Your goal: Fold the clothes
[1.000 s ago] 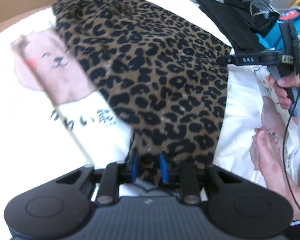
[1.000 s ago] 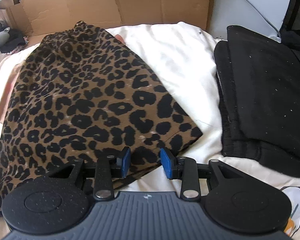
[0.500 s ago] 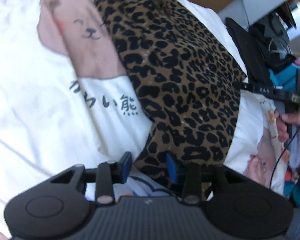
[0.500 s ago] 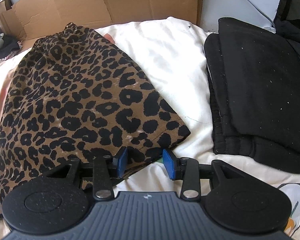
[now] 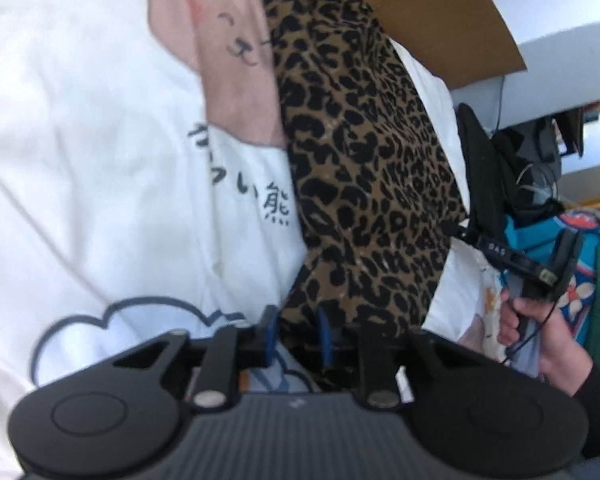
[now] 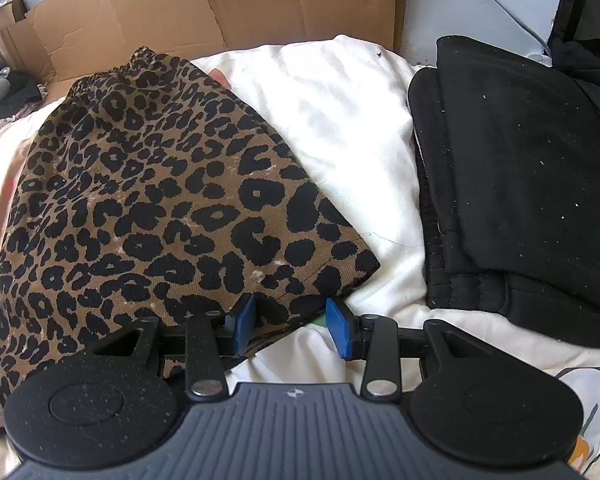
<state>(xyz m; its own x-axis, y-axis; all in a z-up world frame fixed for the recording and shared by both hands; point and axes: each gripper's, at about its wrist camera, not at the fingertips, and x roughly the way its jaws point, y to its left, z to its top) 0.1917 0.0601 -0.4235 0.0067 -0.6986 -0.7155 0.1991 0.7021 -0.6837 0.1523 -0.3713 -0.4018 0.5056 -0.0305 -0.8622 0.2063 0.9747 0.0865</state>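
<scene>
A leopard-print garment (image 5: 364,152) lies folded flat on white bedding with a bear print (image 5: 80,160). My left gripper (image 5: 297,332) is at its near corner. The blue pads stand apart with the cloth's edge loosely between them, so it is open. In the right wrist view the same leopard garment (image 6: 160,200) fills the left half. My right gripper (image 6: 292,324) is open over its near right corner; the hem lies by the left pad and white sheet shows by the right pad. A hand (image 5: 540,328) holds that right gripper at the far right of the left wrist view.
A folded black garment (image 6: 520,184) lies on the bedding right of the leopard one, with a strip of white sheet (image 6: 340,120) between them. Flattened cardboard (image 6: 220,4) stands behind. Dark bags and colourful cloth (image 5: 580,280) crowd the far side.
The left gripper's pads have spread and let go of the leopard corner, and its view has rolled and shifted along the hem. The right gripper's pads widened slightly; it stayed in place.
</scene>
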